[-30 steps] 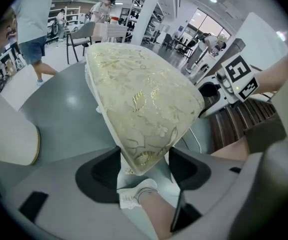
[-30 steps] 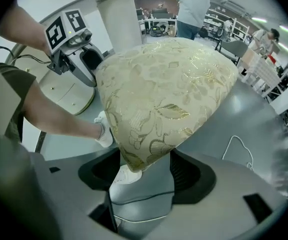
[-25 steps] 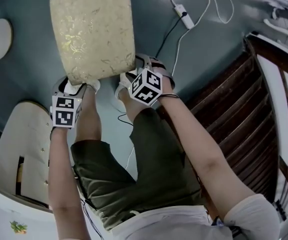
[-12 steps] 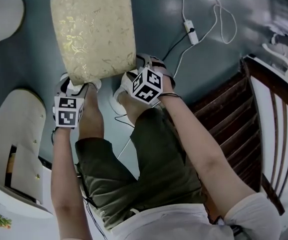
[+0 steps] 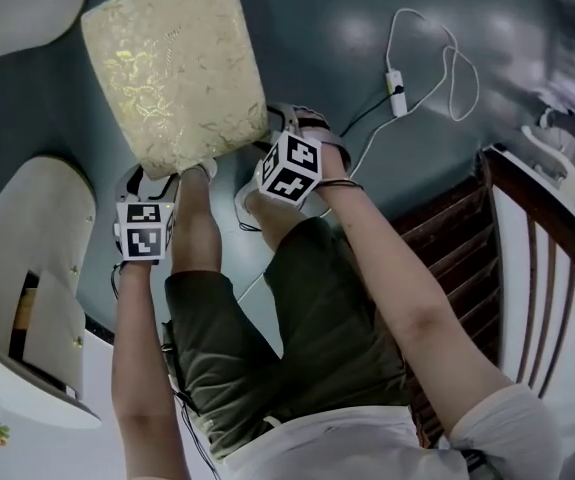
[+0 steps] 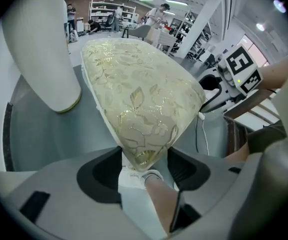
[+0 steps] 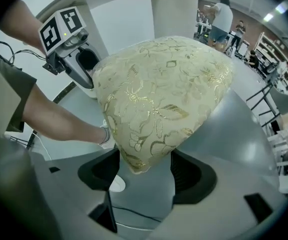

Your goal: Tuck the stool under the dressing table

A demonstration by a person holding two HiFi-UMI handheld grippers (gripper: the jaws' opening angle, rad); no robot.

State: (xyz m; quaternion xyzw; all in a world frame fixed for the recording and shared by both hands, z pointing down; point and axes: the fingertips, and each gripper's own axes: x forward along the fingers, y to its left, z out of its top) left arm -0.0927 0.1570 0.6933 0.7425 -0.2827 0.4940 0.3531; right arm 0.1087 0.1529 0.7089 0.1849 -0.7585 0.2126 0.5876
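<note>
Stool point(image 5: 172, 68) position: on the blue-grey floor point(image 5: 317, 28) ahead of the person, its cream-and-gold cushioned seat facing up. White furniture point(image 5: 37, 238) lies at the left of the head view, apart from the seat. The legs are hidden under the seat, so contact with the floor cannot be told.

Left gripper point(image 6: 144, 159): points steeply down at the seat's near left corner. The jaws stand fairly wide and have just been closing a little. The corner sits between them, and both dark pads press on the fabric.

Right gripper point(image 7: 145, 164): points steeply down at the near right corner. The jaws stand equally wide, clamped on that corner.

Further right, a white cable point(image 5: 399, 73) lies looped on the floor, near a brown slatted frame point(image 5: 447, 268).
</note>
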